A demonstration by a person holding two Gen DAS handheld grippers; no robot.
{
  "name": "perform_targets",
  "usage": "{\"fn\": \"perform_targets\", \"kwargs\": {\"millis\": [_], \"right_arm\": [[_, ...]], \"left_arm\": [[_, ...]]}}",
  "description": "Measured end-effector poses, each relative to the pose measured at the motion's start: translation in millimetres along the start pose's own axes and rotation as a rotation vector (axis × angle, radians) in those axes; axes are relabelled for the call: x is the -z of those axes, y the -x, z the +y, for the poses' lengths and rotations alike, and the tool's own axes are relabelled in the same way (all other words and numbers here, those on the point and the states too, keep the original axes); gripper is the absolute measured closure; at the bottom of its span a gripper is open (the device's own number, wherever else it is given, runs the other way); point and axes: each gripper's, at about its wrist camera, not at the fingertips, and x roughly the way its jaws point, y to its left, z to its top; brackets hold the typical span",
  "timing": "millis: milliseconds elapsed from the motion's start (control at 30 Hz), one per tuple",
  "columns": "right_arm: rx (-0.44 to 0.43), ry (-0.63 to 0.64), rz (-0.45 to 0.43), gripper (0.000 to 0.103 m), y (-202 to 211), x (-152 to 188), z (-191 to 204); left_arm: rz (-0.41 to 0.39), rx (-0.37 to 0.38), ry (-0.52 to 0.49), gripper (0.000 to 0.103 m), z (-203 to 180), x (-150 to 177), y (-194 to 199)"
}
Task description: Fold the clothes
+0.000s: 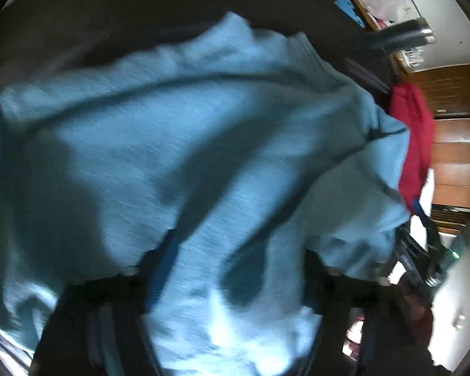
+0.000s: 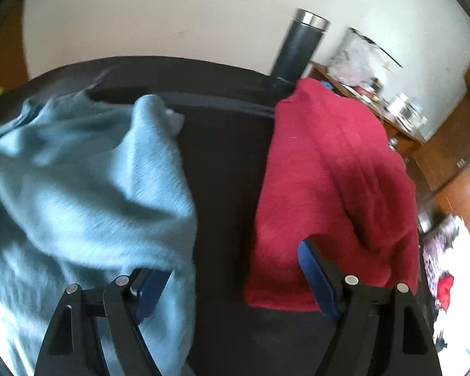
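My left gripper [image 1: 235, 269] is buried in the blue top [image 1: 178, 144]: cloth bunches between its fingers and spills over both of them, so I judge it is gripping a fold, though the pads are mostly hidden and the picture is smeared, so I cannot tell for certain how far the jaws stand apart. I hold the cloth up and close so the rest hangs and drapes away from me, which lets the body of the garment spread before I lay it down.

My right gripper [image 2: 232, 279] is wide apart and holds nothing. Its left finger [image 2: 150, 291] touches or sits just under the blue top's near edge, and its right finger [image 2: 316, 279] stands in front of the red cloth [image 2: 329, 181]. I keep it spread because, I judge, it is about to take the hanging edge of the top (the edge nearest it looks the easiest to catch).

Between the two fabrics runs a bare strip of the dark table [image 2: 222, 172]. The red cloth lies flat in a neat rectangle on the right, which suggests it is already folded and parked out of the way. The blue top is still rumpled, so the fold is at an early stage.

Beyond the red cloth a dark flask [image 2: 297, 50] stands at the table's far edge, well clear of the work. Farther off is a wooden shelf [image 2: 401, 125] with clutter against the white wall.
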Motion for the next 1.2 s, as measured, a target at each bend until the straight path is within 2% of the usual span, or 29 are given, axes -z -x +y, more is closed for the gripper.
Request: {"fn": "perform_targets", "kwargs": {"millis": [67, 167, 333, 400, 500, 567, 633, 767, 867, 967, 1000, 1067, 1200], "right_arm": [[-0.056, 0.013, -0.003, 0.022, 9, 3, 0], [-0.164, -0.036, -0.008, 0.022, 36, 5, -9], [-0.229, -0.168, -0.089, 0.021, 55, -24, -23], [-0.247, -0.159, -0.103, 0.021, 45, -43, -13], [-0.26, -0.046, -0.078, 0.021, 19, -59, 20], [-0.219, 0.03, -0.022, 0.021, -5, -64, 36], [-0.033, 0.096, 0.013, 0.021, -33, -70, 41], [0.16, 0.043, 0.04, 0.021, -60, -79, 13], [0.153, 0.015, 0.049, 0.021, -67, -82, -2], [0.183, 0.099, 0.029, 0.021, -62, -79, 9], [0.174, 0.105, 0.014, 0.021, -55, -78, 12], [0.103, 0.061, -0.014, 0.021, -40, -76, 9], [-0.16, -0.047, -0.054, 0.021, -5, -62, 17]], "left_arm": [[-0.012, -0.007, 0.002, 0.024, 5, 4, 3], [-0.03, -0.017, 0.006, 0.023, 12, 9, 7], [-0.046, -0.023, 0.009, 0.022, 13, 21, 9], [-0.05, -0.028, 0.013, 0.022, 12, 21, 10], [-0.055, -0.041, 0.013, 0.022, 10, 19, 12], [-0.056, -0.055, 0.002, 0.022, 10, 18, 12], [-0.053, -0.057, -0.009, 0.022, 10, 17, 13], [-0.043, -0.08, -0.028, 0.022, 6, 16, 15], [-0.043, -0.125, -0.042, 0.022, 3, 18, 17], [-0.043, -0.146, -0.041, 0.022, 2, 22, 18], [-0.042, -0.152, -0.042, 0.022, 1, 23, 18], [-0.041, -0.165, -0.044, 0.022, -1, 25, 19], [-0.051, -0.171, -0.028, 0.017, -4, 28, 19]]}}
